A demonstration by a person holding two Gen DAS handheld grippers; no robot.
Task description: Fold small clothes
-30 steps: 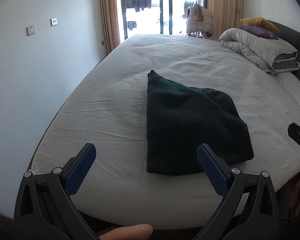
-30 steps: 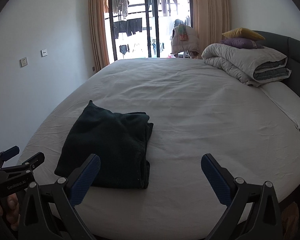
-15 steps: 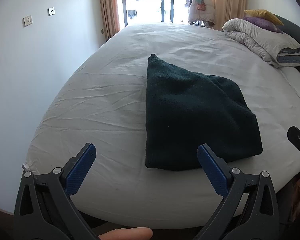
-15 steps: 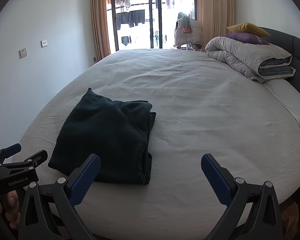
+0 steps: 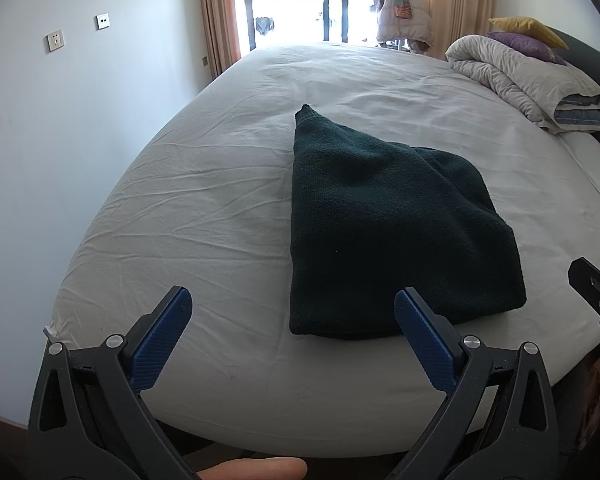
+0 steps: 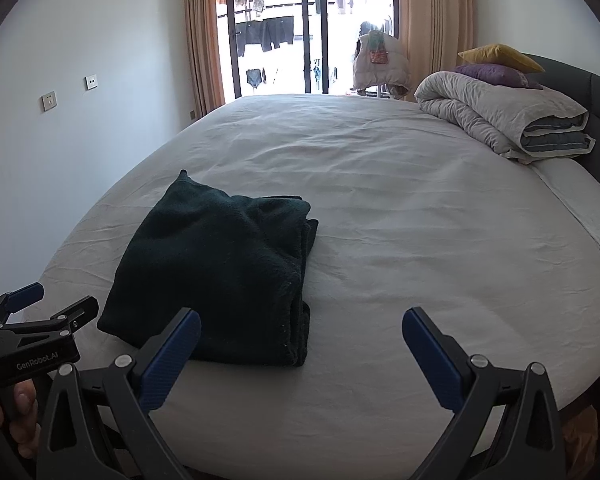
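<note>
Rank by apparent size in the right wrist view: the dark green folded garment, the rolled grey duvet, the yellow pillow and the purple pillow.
1. dark green folded garment, though it lies nearest the camera
2. rolled grey duvet
3. yellow pillow and purple pillow: they look alike, so no ranking

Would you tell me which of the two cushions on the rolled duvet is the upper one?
The yellow cushion is the upper one, next to the headboard; the purple cushion lies beneath it, directly on the grey duvet.
</note>
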